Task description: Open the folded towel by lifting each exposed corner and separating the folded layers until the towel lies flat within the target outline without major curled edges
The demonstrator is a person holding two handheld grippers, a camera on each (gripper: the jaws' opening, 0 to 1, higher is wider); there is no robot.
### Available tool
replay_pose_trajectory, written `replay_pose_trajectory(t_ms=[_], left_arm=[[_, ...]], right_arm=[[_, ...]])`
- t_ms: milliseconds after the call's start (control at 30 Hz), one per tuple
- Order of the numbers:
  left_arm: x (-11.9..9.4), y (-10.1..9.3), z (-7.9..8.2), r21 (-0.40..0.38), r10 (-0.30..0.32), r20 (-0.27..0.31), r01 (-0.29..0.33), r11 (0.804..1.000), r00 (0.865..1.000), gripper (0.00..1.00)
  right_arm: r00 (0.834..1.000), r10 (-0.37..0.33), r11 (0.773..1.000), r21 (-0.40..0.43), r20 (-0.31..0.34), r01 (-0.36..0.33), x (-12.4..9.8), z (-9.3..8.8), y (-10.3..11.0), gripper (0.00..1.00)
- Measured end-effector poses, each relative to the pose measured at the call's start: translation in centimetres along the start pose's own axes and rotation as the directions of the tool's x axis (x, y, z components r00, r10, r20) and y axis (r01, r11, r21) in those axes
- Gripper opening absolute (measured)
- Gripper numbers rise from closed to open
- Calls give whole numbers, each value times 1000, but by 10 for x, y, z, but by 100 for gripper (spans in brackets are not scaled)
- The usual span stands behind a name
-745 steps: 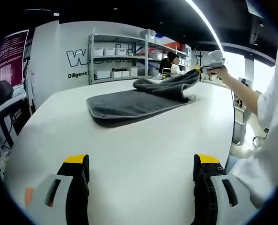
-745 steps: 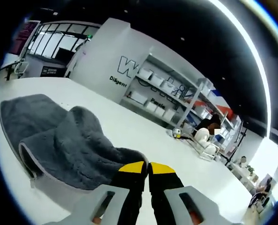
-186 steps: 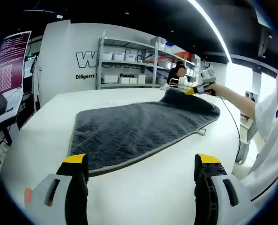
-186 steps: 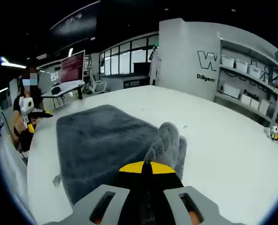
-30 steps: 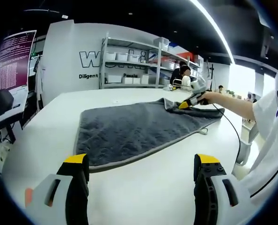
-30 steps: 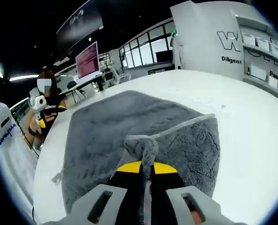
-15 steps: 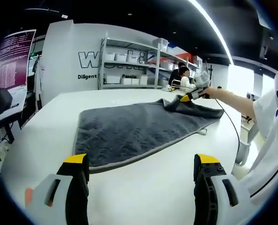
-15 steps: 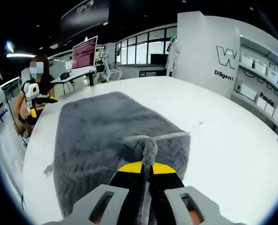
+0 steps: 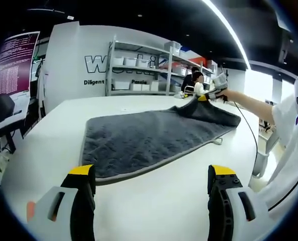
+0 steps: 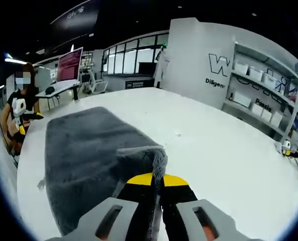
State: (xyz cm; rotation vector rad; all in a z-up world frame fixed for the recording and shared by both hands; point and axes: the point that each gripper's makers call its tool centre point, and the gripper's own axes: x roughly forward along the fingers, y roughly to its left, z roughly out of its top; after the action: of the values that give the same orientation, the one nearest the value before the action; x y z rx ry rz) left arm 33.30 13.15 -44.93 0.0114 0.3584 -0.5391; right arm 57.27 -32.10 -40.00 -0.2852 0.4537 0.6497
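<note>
A dark grey towel (image 9: 149, 138) lies spread over the white table (image 9: 154, 201), its near edge flat. In the left gripper view my left gripper (image 9: 150, 183) hangs open above the table's near side, well short of the towel, with nothing between its jaws. At the far right of that view my right gripper (image 9: 205, 98) holds the towel's far corner lifted off the table. In the right gripper view the right gripper (image 10: 157, 179) is shut on that corner of the towel (image 10: 84, 155), which folds up over the yellow tips.
Metal shelves with white bins (image 9: 139, 68) stand behind the table against a white wall. A person (image 9: 196, 83) sits beyond the far edge. A small cord loop (image 9: 217, 141) lies by the towel's right edge. A monitor (image 9: 8, 65) stands at the left.
My right gripper has carried the towel's far corner up and farther out from the towel's middle, unrolling the folded-over flap. The left gripper has stayed open in place.
</note>
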Motion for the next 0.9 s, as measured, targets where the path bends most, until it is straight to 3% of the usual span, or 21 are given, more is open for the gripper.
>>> replay_pose_trajectory(t_ms=[467, 733, 900], left_arm=[[1, 2, 1, -2, 9, 2, -9, 1000, 1000, 91], [0, 4, 1, -2, 15, -2, -15, 1000, 1000, 91], [-2, 6, 0, -2, 25, -6, -25, 1000, 1000, 91]], right_arm=[[987, -163, 987, -11, 8, 163, -16, 8, -57, 0], [962, -272, 961, 49, -16, 273, -17, -8, -93, 0], [935, -354, 928, 107, -36, 356, -15, -23, -118, 0]])
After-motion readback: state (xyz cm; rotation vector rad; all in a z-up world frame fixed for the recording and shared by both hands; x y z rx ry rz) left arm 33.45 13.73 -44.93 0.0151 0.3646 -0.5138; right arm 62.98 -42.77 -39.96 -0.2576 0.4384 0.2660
